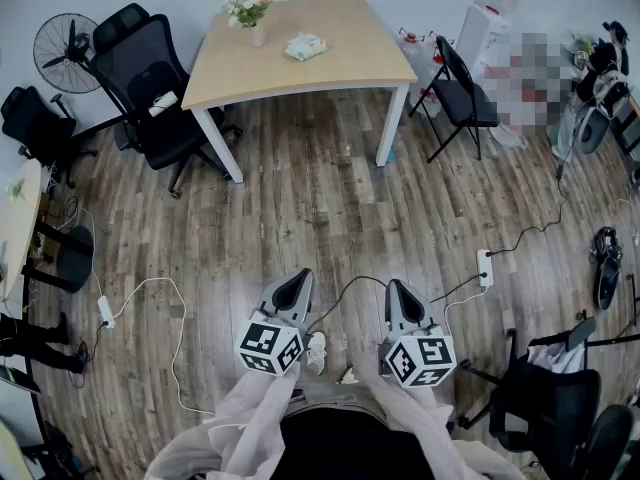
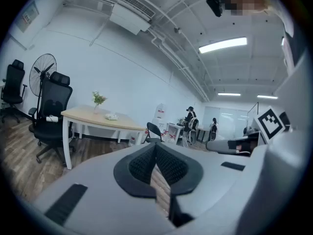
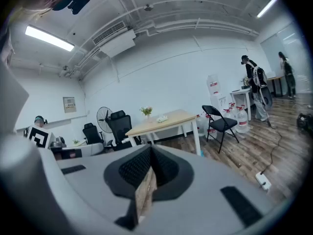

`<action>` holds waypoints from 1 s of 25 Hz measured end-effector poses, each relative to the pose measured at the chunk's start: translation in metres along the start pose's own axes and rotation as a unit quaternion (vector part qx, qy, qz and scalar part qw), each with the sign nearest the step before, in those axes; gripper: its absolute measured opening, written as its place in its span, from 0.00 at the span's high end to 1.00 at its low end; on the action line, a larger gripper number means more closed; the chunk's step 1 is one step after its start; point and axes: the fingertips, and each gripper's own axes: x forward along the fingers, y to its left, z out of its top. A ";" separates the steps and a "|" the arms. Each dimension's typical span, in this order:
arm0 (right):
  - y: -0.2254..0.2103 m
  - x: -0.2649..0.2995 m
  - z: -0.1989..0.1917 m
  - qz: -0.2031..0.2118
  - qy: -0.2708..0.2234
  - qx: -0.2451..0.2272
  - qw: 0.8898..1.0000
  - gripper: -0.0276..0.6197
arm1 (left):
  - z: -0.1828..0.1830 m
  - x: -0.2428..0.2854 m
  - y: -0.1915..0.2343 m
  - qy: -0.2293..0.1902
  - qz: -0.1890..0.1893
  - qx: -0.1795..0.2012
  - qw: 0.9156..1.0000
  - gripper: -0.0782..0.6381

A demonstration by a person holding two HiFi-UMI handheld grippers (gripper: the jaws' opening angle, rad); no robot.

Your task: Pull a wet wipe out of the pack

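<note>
The wet wipe pack [image 1: 306, 46] lies on the light wooden table [image 1: 340, 63] far across the room, next to a small vase of flowers [image 1: 250, 13]. Both grippers are held close to the person's body, well short of the table. My left gripper [image 1: 297, 283] is shut with nothing between its jaws, and so is my right gripper [image 1: 399, 293]. In the left gripper view the pack [image 2: 111, 116] is a small pale shape on the table [image 2: 93, 119] beyond the shut left gripper [image 2: 156, 148]. The right gripper view shows the pack [image 3: 162, 118] beyond the shut right gripper [image 3: 149, 151].
Black office chairs [image 1: 150, 78] and a standing fan [image 1: 66, 53] are left of the table. A folding chair [image 1: 462, 93] and water bottles stand to its right. Power strips [image 1: 484, 266] and cables trail over the wooden floor between me and the table. People stand far off [image 3: 252, 80].
</note>
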 end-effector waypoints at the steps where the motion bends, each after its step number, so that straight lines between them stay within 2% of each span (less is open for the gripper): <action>1: 0.000 -0.008 -0.001 0.000 -0.001 0.001 1.000 0.94 | -0.003 -0.005 -0.007 0.000 0.002 0.002 1.000 0.88; 4: -0.002 -0.031 -0.005 -0.004 -0.002 -0.009 1.000 0.94 | -0.012 -0.021 -0.027 0.000 0.005 0.009 1.000 0.88; 9: -0.002 -0.067 -0.019 -0.001 0.008 -0.053 0.999 0.94 | -0.028 -0.050 -0.051 0.004 0.014 0.011 1.000 0.88; 19: -0.003 -0.117 -0.041 0.010 -0.005 -0.035 0.999 0.94 | -0.057 -0.084 -0.090 -0.001 0.016 0.017 1.000 0.88; 25: -0.001 -0.122 -0.047 0.017 0.004 -0.030 0.999 0.94 | -0.060 -0.090 -0.098 -0.005 0.023 0.010 1.000 0.88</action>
